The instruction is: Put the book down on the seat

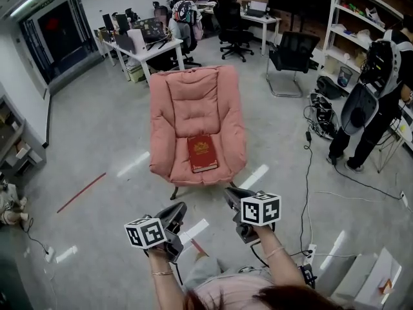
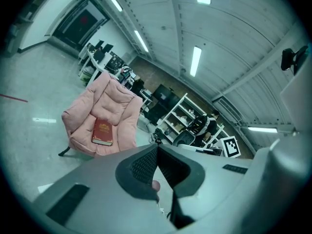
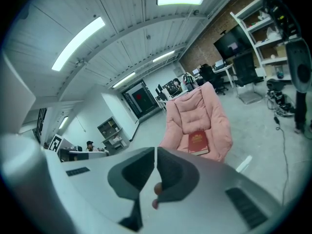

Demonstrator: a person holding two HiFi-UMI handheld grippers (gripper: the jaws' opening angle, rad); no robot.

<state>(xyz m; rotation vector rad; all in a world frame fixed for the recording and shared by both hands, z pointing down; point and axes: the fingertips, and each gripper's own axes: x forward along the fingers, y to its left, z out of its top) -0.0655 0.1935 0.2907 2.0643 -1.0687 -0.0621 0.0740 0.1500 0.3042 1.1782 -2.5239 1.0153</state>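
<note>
**Book on Seat: Position Relative to Both Claws**

**1. Task object.** The red book (image 1: 202,153) lies flat on the seat cushion of the pink armchair (image 1: 193,95), cover up, with a gold emblem showing. It sits toward the front edge of the cushion, slightly right of centre in the head view, its long side running front to back. Nothing holds or touches it except the cushion.

**2. Left gripper.** The left gripper (image 1: 179,206) is held in front of the armchair, on the person's side, over bare floor (image 1: 97,141). Its jaws stand together, with nothing between them. In the left gripper view the tips (image 2: 157,146) meet in a single line, and the book (image 2: 102,132) appears above and to the left of them, well apart.

**3. Right gripper.** The right gripper (image 1: 230,192) is held beside the left one, at a similar level, also short of the armchair's front edge. Its jaws are likewise closed and empty. In the right gripper view the tips (image 3: 155,149) meet, and the book (image 3: 198,143) appears above and to the right of them, well apart.

**4. Relation.** In the head view the book lies beyond both sets of tips, roughly midway between the two grippers' lines. Both grippers point toward the armchair, tilted slightly downward. Neither one touches the armchair or the book.

**5. Surroundings.** A person (image 1: 374,102) stands by the shelving at the right, well clear of the armchair.
</note>
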